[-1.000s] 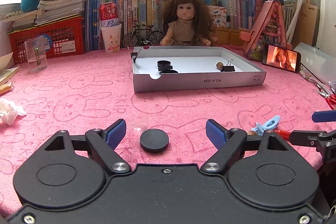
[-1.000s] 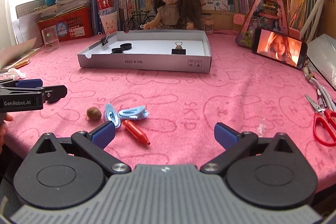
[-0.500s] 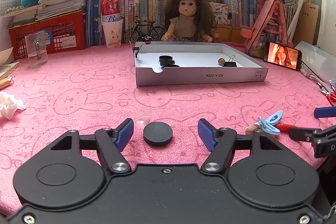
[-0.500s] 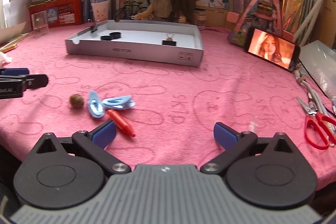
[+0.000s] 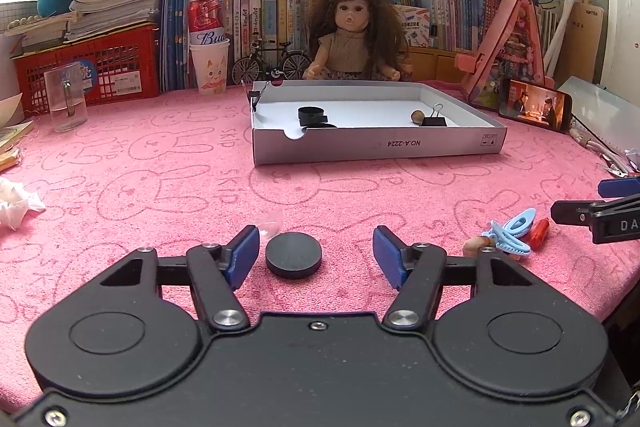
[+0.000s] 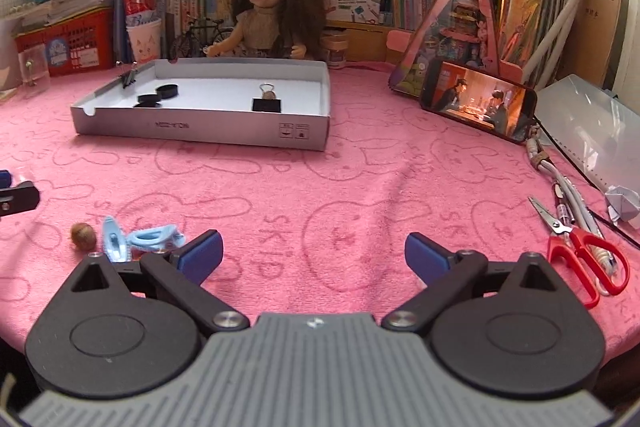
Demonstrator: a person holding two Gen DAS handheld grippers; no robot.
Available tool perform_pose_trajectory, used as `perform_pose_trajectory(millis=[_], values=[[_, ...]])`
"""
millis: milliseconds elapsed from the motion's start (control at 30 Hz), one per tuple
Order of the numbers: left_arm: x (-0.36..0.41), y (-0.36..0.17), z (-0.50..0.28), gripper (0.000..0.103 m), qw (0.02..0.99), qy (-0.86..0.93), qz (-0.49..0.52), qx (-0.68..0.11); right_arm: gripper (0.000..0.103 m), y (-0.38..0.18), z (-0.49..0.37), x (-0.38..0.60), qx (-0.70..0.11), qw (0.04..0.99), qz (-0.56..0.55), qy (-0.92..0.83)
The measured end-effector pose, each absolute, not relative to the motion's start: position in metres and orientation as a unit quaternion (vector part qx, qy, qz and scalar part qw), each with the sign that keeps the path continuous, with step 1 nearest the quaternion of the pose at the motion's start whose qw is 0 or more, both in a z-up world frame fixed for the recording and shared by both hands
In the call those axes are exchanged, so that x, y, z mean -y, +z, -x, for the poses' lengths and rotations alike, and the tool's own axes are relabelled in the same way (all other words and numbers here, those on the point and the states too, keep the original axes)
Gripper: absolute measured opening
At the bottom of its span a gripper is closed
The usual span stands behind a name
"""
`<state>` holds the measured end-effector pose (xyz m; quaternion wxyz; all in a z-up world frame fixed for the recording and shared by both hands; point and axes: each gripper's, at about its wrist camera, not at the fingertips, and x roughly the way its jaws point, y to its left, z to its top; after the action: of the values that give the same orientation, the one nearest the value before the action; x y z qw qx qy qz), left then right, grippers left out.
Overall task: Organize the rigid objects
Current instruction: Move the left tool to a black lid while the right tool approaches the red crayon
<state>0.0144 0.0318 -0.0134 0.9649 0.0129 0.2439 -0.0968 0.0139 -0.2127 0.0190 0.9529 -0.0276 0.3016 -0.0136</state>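
Observation:
A flat black disc [image 5: 293, 255] lies on the pink cloth between the blue pads of my left gripper [image 5: 316, 255]. Its jaws are closing, with a gap still showing on each side of the disc. The white cardboard tray [image 5: 376, 145] behind it holds black rings [image 5: 312, 115], a nut [image 5: 417, 115] and a binder clip [image 5: 434, 119]. My right gripper [image 6: 313, 255] stands wide open over bare cloth. Left of it lie blue hair clips [image 6: 154, 237], a nut [image 6: 83, 235] and a red crayon [image 5: 538, 229], which the right wrist view hides behind the finger.
Red scissors [image 6: 588, 259] and cables lie at the right edge. A phone [image 6: 480, 105] leans beside a pink triangular stand. A doll [image 5: 352, 35], books, a red basket [image 5: 96, 67], a glass [image 5: 66, 99] and a paper cup line the back. Crumpled tissue [image 5: 16, 201] sits far left.
The left jaws have narrowed around the black disc. The right gripper has swung right, so the clips and nut now sit further left and the crayon is hidden.

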Motion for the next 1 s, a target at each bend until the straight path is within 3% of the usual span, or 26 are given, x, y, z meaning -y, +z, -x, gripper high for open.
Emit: perform_pose_trajectory(millis=[1000], values=[[-0.031,-0.019,-0.016,0.061,0.966,-0.074,-0.005,-0.248,0.103,0.0,-0.014,0.195,-0.289,0.952,0.034,0.091]])
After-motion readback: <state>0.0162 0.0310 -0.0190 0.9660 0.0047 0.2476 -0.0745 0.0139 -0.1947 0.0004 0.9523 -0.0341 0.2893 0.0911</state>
